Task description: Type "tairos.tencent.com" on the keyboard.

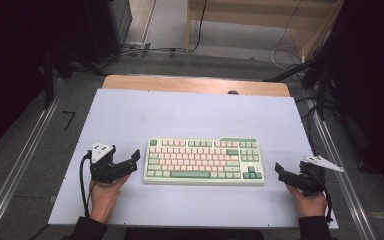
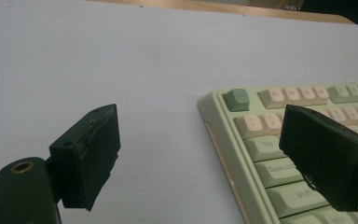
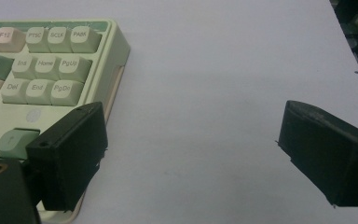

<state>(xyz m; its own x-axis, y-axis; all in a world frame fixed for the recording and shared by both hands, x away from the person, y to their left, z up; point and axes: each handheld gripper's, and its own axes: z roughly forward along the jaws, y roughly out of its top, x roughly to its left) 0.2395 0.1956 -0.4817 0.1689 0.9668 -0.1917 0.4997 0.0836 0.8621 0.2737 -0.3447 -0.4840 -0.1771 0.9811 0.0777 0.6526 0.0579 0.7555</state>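
Observation:
A mint-green keyboard [image 1: 204, 161] with pink and green keys lies flat in the middle of the white tabletop. My left gripper [image 1: 133, 161] sits just off its left end, held by a hand, jaws open and empty. In the left gripper view the left gripper [image 2: 205, 154] straddles the keyboard's [image 2: 261, 123] left edge, with one jaw over the keys. My right gripper [image 1: 280, 171] rests a short way off the right end, open and empty. In the right gripper view the right gripper [image 3: 196, 154] has one jaw by the keyboard's [image 3: 42, 65] right edge.
The white sheet [image 1: 190, 115] covers a wooden table whose far edge [image 1: 195, 84] shows beyond it. Metal rails [image 1: 25, 160] run along both sides on the floor. Cables [image 1: 145, 50] and dark equipment stand behind the table.

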